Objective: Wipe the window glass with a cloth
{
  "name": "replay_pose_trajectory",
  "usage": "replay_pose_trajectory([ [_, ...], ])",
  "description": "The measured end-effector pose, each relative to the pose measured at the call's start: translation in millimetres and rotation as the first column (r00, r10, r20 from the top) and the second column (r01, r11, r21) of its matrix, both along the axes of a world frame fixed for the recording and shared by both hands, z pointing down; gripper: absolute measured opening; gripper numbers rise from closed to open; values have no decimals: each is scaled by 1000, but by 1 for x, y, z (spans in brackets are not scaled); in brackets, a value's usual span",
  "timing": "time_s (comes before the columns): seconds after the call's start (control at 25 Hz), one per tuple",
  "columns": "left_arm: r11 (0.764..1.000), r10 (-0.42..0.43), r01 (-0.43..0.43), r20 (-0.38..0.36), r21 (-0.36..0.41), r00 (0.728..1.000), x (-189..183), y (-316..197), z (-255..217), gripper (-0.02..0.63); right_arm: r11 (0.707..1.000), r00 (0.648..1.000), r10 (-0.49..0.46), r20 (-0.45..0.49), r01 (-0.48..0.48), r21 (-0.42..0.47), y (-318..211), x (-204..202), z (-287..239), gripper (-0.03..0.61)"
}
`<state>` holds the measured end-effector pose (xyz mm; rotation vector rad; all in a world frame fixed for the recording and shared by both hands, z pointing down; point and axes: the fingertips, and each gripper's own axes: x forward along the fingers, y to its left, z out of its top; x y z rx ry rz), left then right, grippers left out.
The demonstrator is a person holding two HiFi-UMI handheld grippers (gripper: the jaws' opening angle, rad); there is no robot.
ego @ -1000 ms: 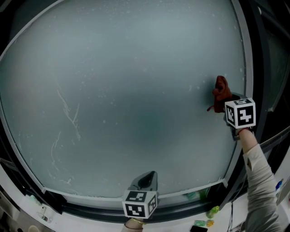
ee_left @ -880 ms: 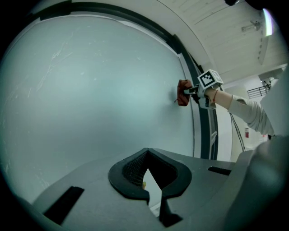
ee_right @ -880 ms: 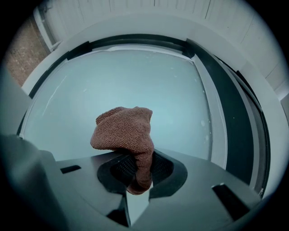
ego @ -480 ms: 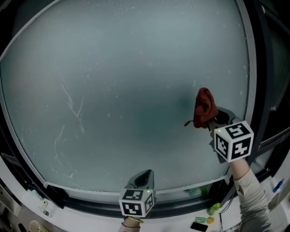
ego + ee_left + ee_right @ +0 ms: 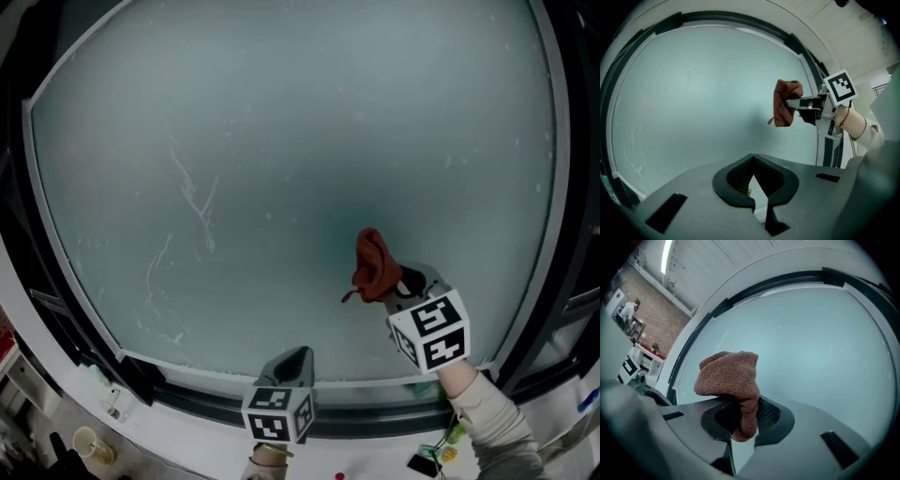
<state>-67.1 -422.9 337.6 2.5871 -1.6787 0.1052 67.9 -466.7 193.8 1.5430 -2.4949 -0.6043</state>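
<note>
The window glass (image 5: 281, 141) is a large frosted pane that fills the head view. A red-brown cloth (image 5: 373, 265) is pressed against its lower middle, and my right gripper (image 5: 397, 281) is shut on it from below right. In the right gripper view the cloth (image 5: 729, 378) bulges over the closed jaws of my right gripper (image 5: 743, 414), with the glass (image 5: 811, 343) behind. My left gripper (image 5: 292, 367) sits low at the pane's bottom edge, shut and holding nothing. The left gripper view shows its own jaws (image 5: 753, 178), and past them the cloth (image 5: 785, 103) on the glass (image 5: 693, 103).
A dark window frame (image 5: 562, 187) rims the pane. Pale streak marks (image 5: 192, 202) run down the glass at left. The white sill below holds small items: a cup (image 5: 86, 443) and a green object (image 5: 457, 433). Shelving (image 5: 633, 348) shows far left in the right gripper view.
My right gripper has carried the cloth from the pane's right edge down and left to the lower middle. The left gripper has stayed at the bottom edge.
</note>
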Motion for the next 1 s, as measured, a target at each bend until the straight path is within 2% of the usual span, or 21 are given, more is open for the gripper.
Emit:
replay_pose_trajectory([
  [0.2, 998, -59, 59, -4, -14, 998, -24, 7, 8, 3, 995, 996, -86, 3, 86, -53, -14, -49, 18, 48],
  [0.4, 995, -101, 101, 4, -25, 995, -39, 12, 13, 3, 991, 994, -106, 4, 106, -82, -34, -74, 24, 48],
  [0.64, 990, -137, 137, 9, -31, 991, -54, 15, 15, 3, 992, 997, -74, 1, 74, -104, -57, -81, 28, 48],
  [1.0, 991, -134, 134, 11, -27, 991, -58, 11, 14, 3, 992, 1000, -18, -9, 16, -126, -76, -70, 33, 48],
])
